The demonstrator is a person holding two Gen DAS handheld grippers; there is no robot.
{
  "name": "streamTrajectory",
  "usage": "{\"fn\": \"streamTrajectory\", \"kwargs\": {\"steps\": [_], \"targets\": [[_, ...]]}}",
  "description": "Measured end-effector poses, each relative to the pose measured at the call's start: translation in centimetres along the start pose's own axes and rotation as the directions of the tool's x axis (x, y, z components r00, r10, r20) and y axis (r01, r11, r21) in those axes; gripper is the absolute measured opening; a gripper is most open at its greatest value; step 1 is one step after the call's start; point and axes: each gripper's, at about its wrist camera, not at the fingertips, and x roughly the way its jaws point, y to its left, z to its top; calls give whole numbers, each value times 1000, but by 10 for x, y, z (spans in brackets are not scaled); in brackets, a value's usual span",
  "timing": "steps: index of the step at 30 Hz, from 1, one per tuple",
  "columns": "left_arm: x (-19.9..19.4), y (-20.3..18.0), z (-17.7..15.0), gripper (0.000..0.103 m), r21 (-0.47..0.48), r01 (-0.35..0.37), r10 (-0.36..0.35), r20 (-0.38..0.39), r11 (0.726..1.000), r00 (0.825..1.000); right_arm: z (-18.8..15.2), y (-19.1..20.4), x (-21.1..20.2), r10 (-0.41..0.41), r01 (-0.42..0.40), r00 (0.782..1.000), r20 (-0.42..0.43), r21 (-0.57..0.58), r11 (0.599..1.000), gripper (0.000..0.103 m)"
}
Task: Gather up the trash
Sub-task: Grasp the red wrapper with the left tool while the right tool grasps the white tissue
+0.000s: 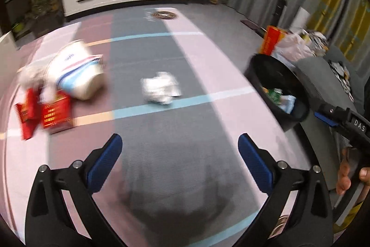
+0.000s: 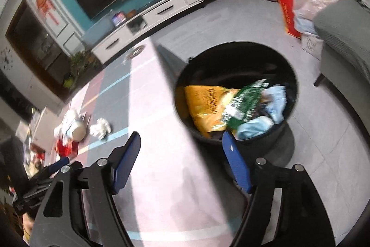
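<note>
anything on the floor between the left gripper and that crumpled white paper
Nothing visible. The left gripper is open and empty, and only bare striped mat lies between it and the crumpled white paper. The red boxes and the white bucket lie off to the paper's left.
</note>
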Motion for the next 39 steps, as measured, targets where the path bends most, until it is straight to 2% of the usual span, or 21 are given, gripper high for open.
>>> {"fn": "streamTrajectory", "kwargs": {"steps": [5,8,10,13,17,18,20,24,30,35,39], "targets": [[-22,63,0,100,-117,-19,25,50,993,998,-6,44,14,22,-24,999,-35,-65,998,72],[-39,101,5,100,-164,-46,64,107,985,992,-8,75,23,37,-44,998,-57,-115,992,72],[-52,128,9,100,-194,-85,115,149,977,982,-10,92,27,52,-61,996,-72,-141,988,72],[-56,162,13,100,-221,-127,164,156,967,974,-13,117,35,65,-81,994,-92,-180,980,72],[-53,196,11,100,-289,-108,157,153,951,976,-22,147,49,83,-114,988,-128,-250,962,73],[-50,205,11,100,-318,-67,120,152,946,981,-26,155,55,92,-126,986,-140,-267,955,73],[-47,216,10,100,-356,-24,84,154,934,984,-31,168,65,110,-152,981,-160,-282,947,73],[-36,216,11,100,-339,-106,160,135,935,978,-38,195,86,152,-205,969,-195,-291,934,73],[-22,224,19,100,-323,-132,188,150,937,971,-46,221,98,172,-241,959,-225,-331,912,73],[-3,223,22,98,-305,-173,220,124,936,968,-48,218,105,161,-237,957,-241,-328,915,73],[9,223,20,88,-286,-227,262,90,931,961,-42,210,107,159,-228,959,-234,-310,923,73]]}}
